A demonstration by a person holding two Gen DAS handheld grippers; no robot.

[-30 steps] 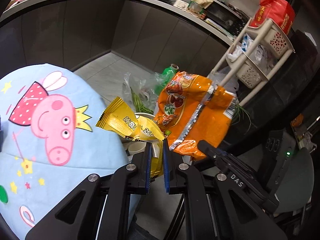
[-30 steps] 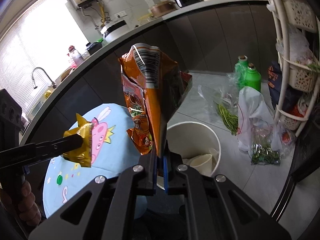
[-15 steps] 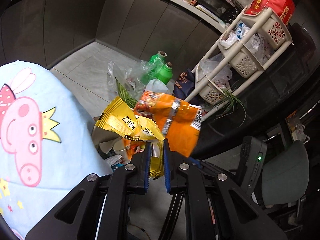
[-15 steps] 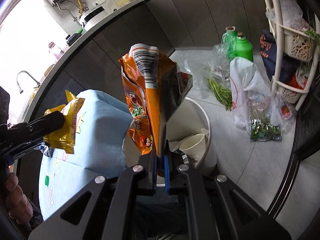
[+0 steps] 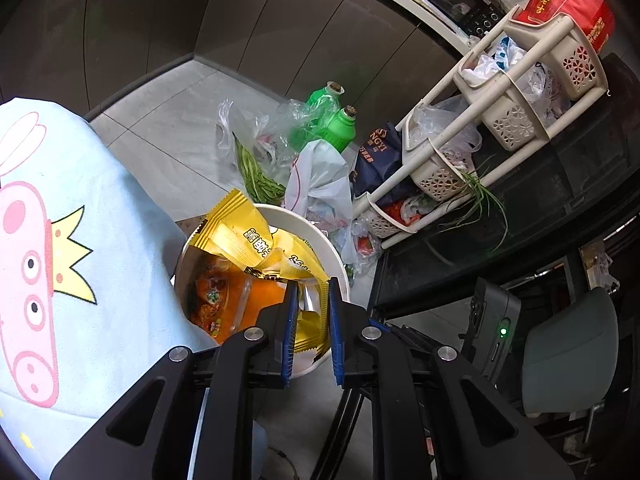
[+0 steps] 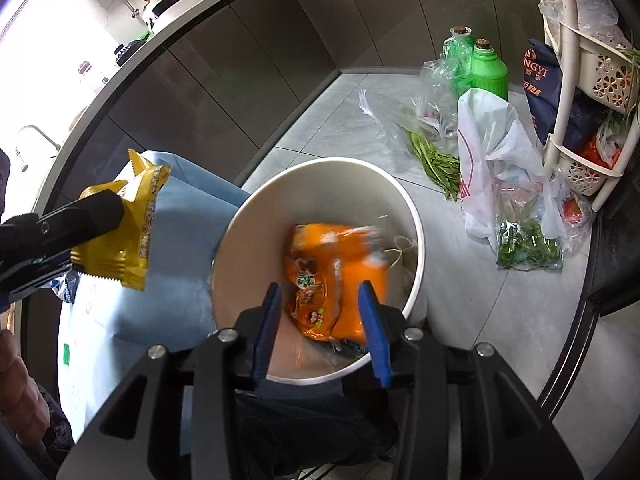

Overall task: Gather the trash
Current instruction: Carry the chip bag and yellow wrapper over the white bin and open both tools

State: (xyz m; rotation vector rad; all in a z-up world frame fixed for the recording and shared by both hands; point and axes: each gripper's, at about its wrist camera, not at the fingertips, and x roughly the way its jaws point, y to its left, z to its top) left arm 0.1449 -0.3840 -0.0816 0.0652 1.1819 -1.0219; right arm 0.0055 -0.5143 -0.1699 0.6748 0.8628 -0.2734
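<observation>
A white round bin stands on the floor beside the table. An orange snack bag, blurred, lies inside it below my right gripper, which is open and empty above the bin's near rim. The orange bag also shows in the left wrist view inside the bin. My left gripper holds a yellow snack wrapper over the bin, its jaws slightly parted around the wrapper's end. The right wrist view shows that wrapper held left of the bin.
A light blue Peppa Pig tablecloth covers the table left of the bin. On the floor behind lie plastic bags with greens, a white bag and two green bottles. A cream basket rack stands at the right.
My right gripper opened and dropped the orange bag into the bin. Both grippers moved over the bin. My left gripper's jaws have loosened on the yellow wrapper.
</observation>
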